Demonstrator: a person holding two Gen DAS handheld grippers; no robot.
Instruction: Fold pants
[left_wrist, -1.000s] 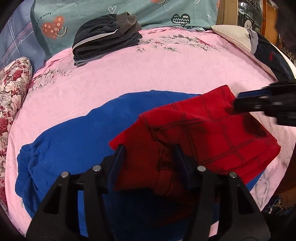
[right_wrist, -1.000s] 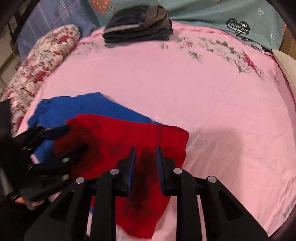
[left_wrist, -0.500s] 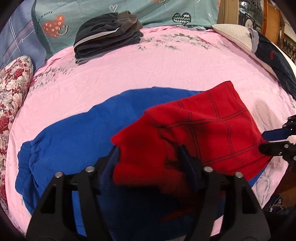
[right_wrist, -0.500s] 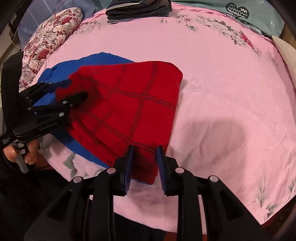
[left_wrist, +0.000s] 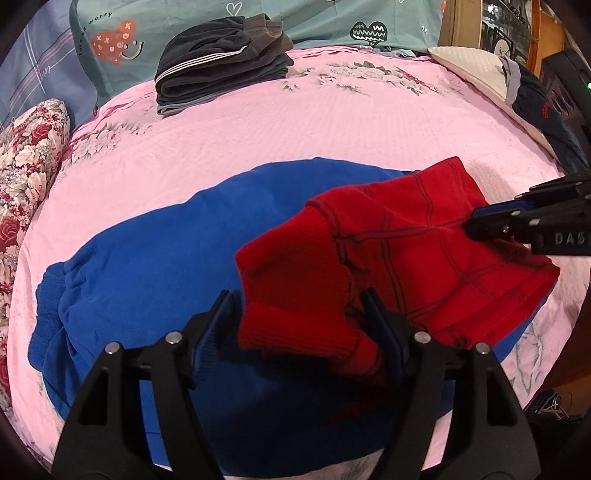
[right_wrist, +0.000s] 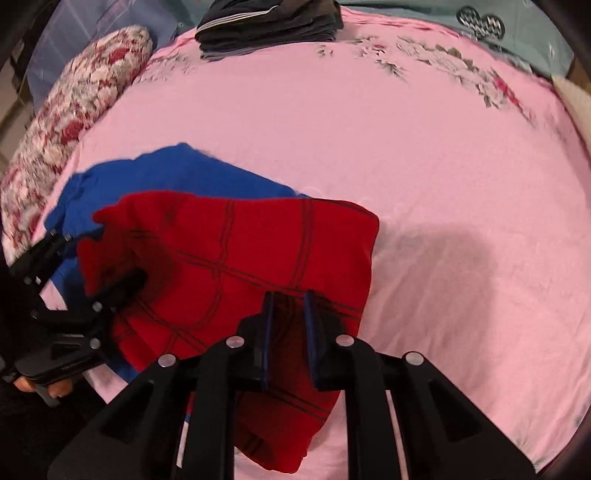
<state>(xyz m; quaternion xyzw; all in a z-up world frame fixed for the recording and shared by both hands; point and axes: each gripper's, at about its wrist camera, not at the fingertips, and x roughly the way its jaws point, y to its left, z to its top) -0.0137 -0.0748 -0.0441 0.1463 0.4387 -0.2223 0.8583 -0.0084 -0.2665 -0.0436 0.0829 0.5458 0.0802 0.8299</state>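
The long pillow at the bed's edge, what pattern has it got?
The pillow bears red and white roses with grey-green leaves; it shows best in the right wrist view.

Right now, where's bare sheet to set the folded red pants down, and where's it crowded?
Free: the wide pink sheet right of the red pants, up to the floral print, and the band between the blue pants and the dark folded stack. Crowded: the near edge, where both garments overlap and both tools work, left tool and right tool.
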